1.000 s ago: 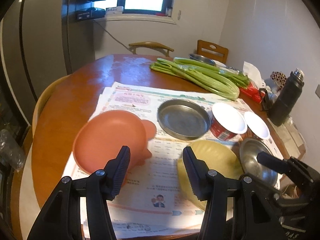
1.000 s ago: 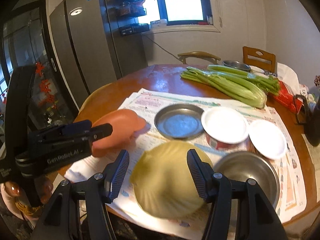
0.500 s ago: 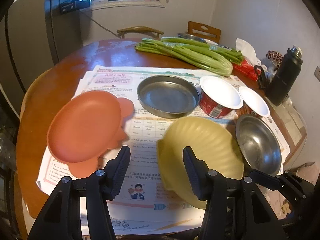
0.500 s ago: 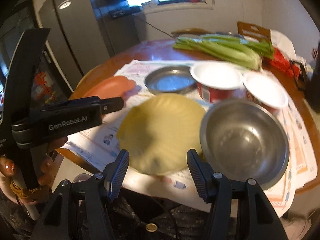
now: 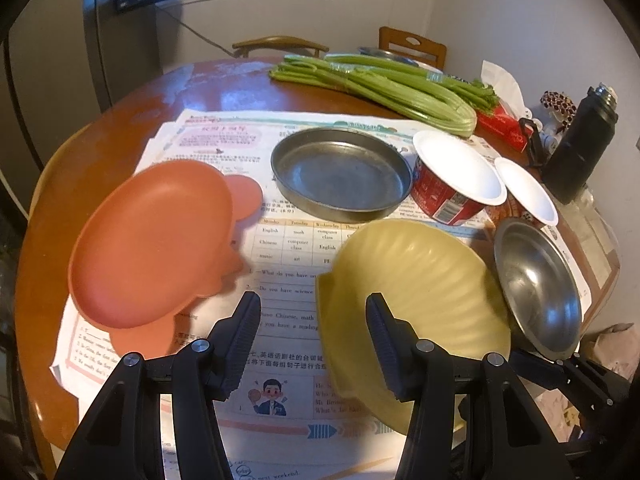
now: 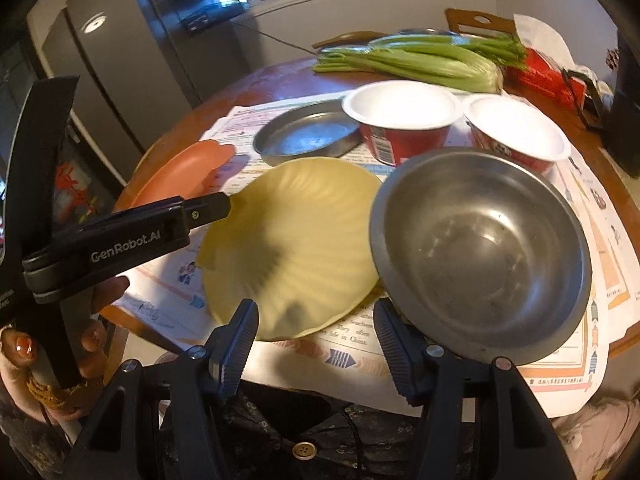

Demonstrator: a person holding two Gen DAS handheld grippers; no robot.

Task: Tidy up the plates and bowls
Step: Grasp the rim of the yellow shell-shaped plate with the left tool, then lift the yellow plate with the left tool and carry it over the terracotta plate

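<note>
A yellow ribbed plate (image 5: 416, 300) (image 6: 296, 248) lies near the table's front edge. Left of it is an orange plate (image 5: 152, 240) (image 6: 180, 172), behind it a flat steel dish (image 5: 340, 172) (image 6: 308, 132). A steel bowl (image 5: 536, 284) (image 6: 480, 248) sits right of the yellow plate, overlapping its edge. Two red paper bowls (image 5: 456, 184) (image 6: 400, 116) (image 6: 516, 132) stand behind. My left gripper (image 5: 312, 336) is open, its right finger over the yellow plate's left part. My right gripper (image 6: 316, 340) is open at the front edges of the yellow plate and steel bowl.
Printed paper sheets (image 5: 280, 360) cover the round wooden table (image 5: 80, 160). Celery (image 5: 400, 84) lies at the back. A black flask (image 5: 580, 148) and red packet stand at the right. Chairs stand beyond the table. The left gripper's side (image 6: 120, 240) shows in the right wrist view.
Both grippers have come lower and closer to the yellow plate. The right gripper has swung right toward the steel bowl. Both stay open. The dishes have not moved.
</note>
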